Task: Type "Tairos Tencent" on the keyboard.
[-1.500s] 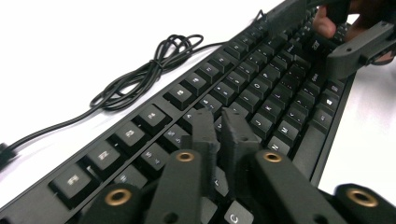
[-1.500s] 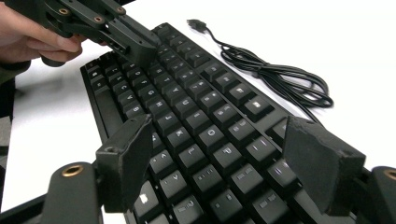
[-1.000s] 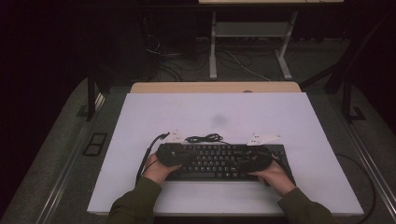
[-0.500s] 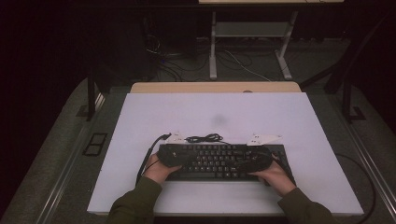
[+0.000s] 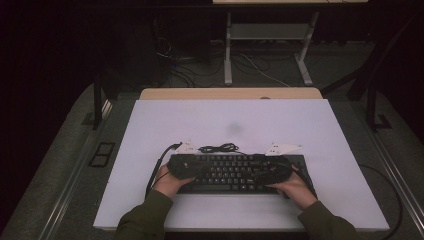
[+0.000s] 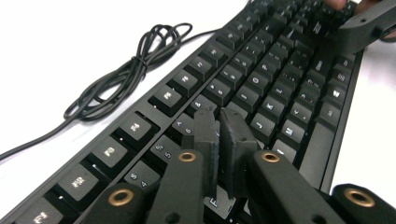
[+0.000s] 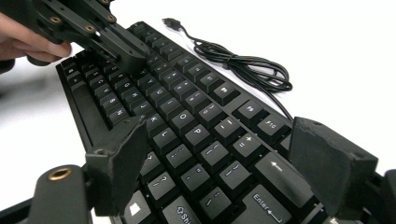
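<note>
1. Left tool (image 6: pixel 225 140) hovering low over the keyboard (image 5: pixel 235 172), jaws nearly together with only a thin slit between the pads, having just been easing apart a little, nothing caught between them.
2. Pointing along the key rows in the left gripper view, tips sitting just above the number and letter keys near the keyboard's left half.
3. Right tool (image 7: pixel 233 163) hanging over the keyboard's right end, jaws standing wide apart, straddling the keys around Enter and the backspace arrow without the pads pressing on anything.
4. Showing up in the high view as two dark shapes: left tool (image 5: pixel 182 165) at the keyboard's left end, right tool (image 5: pixel 275 172) at its right end, a hand behind each.
5. Lying flat near the front edge of the worktop (image 5: pixel 230 125), long side running across, black keyboard cable (image 5: pixel 217 148) bundled in loose loops just beyond the far edge.
6. Resting near the keyboard's far corners, two small white three-cornered plates (image 5: pixel 282 148).
7. Spreading pale and plain, the worktop; beyond it a dim room with a metal frame (image 5: pixel 270 45) and cords on dark flooring.
</note>
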{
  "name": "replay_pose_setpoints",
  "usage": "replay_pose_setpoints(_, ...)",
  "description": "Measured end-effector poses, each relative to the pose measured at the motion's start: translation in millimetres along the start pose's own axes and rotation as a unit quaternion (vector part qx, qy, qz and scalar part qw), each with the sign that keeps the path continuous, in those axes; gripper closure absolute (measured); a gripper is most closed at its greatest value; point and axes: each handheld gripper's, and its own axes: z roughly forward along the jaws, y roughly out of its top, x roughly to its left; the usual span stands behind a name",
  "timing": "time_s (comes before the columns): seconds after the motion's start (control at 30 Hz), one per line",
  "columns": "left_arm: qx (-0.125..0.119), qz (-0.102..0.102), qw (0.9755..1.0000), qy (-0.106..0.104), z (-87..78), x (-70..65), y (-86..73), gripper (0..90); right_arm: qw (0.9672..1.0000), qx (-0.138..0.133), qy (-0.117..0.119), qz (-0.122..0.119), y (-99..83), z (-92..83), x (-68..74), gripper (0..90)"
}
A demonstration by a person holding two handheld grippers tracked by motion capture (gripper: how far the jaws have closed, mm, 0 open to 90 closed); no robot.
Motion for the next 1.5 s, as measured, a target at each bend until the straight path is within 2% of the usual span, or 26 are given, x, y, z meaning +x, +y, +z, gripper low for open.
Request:
replay_pose_setpoints(0.23,-0.015,-0.009,0.9998,0.003,-6.6,1.0,-0.2,61.2,0.9999,-0.005,-0.006,0.009,0.6,-4.0,-3.0,18.7)
replay_pose_setpoints(0.4,-0.026,-0.007,0.9996,0.007,-11.4,0.8,-0.3,51.2,0.9997,-0.009,-0.004,0.02,0.9,-7.5,-7.7,17.1)
replay_pose_setpoints(0.53,-0.033,-0.002,0.9994,0.01,-16.1,0.3,-1.7,42.1,0.9998,-0.01,-0.004,0.017,-0.3,-10.2,-10.3,14.8)
replay_pose_setpoints(0.9,-0.046,-0.005,0.9989,0.013,-27.9,-0.2,-6.5,28.2,0.9993,-0.017,-0.029,0.017,-5.8,-26.1,-17.7,13.5)
replay_pose_setpoints(1.2,-0.057,-0.008,0.9981,0.022,-36.3,-1.1,-11.7,16.1,0.9988,-0.026,-0.034,0.024,-13.6,-42.0,-24.2,13.5)
replay_pose_setpoints(1.5,-0.066,-0.017,0.9971,0.034,-47.8,-0.1,-18.9,9.4,0.9985,-0.028,-0.042,0.022,-31.5,-64.4,-28.6,13.5)
